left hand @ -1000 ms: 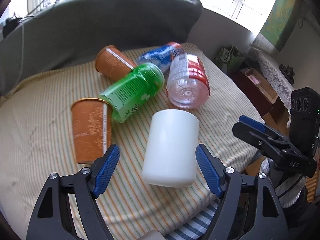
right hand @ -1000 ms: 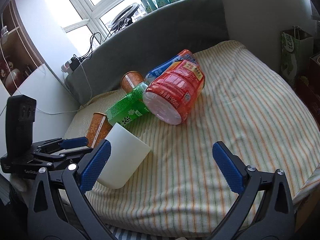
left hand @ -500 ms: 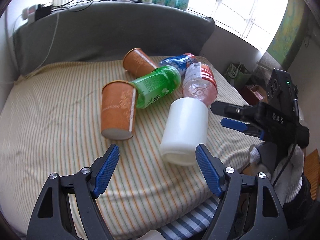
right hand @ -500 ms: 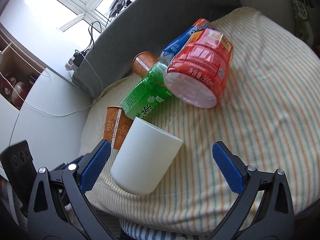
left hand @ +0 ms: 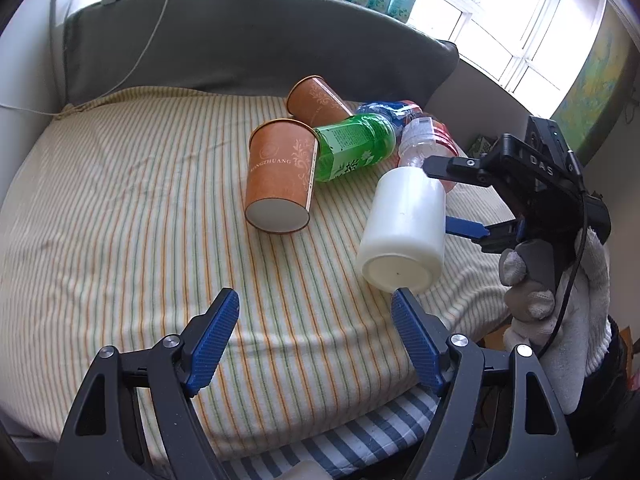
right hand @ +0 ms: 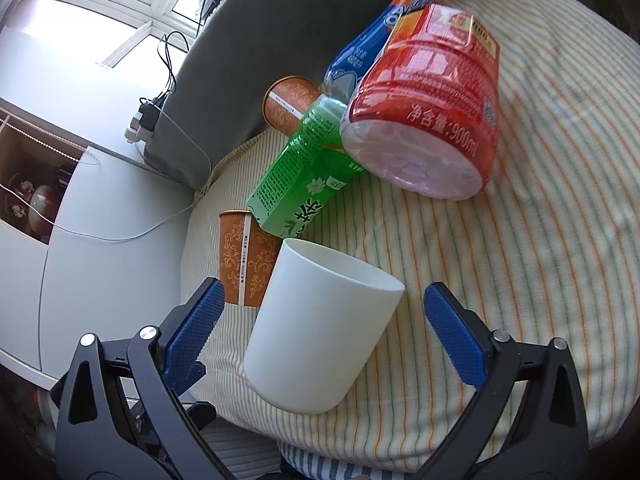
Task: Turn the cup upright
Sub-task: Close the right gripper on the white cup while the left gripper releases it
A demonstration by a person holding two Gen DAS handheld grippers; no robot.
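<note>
A plain white cup (left hand: 402,232) lies on its side on the striped cushion (left hand: 120,208), its base toward the front edge. In the right wrist view the white cup (right hand: 320,332) sits between my right gripper's (right hand: 320,328) open blue fingers, which do not touch it. In the left wrist view my right gripper (left hand: 456,196) reaches in from the right, one finger above the cup and one beside it. My left gripper (left hand: 316,332) is open and empty, in front of the cup and apart from it.
Two orange paper cups (left hand: 280,180) (left hand: 316,98) lie tipped beside a green bottle (left hand: 352,148), a blue bottle (right hand: 360,56) and a large red-labelled bottle (right hand: 428,120). A grey backrest (left hand: 240,48) rises behind. The cushion's front edge is close below the white cup.
My right gripper has moved in until its fingers flank the white cup. My left gripper has pulled back and to the left of the cup. The cup has stayed lying down.
</note>
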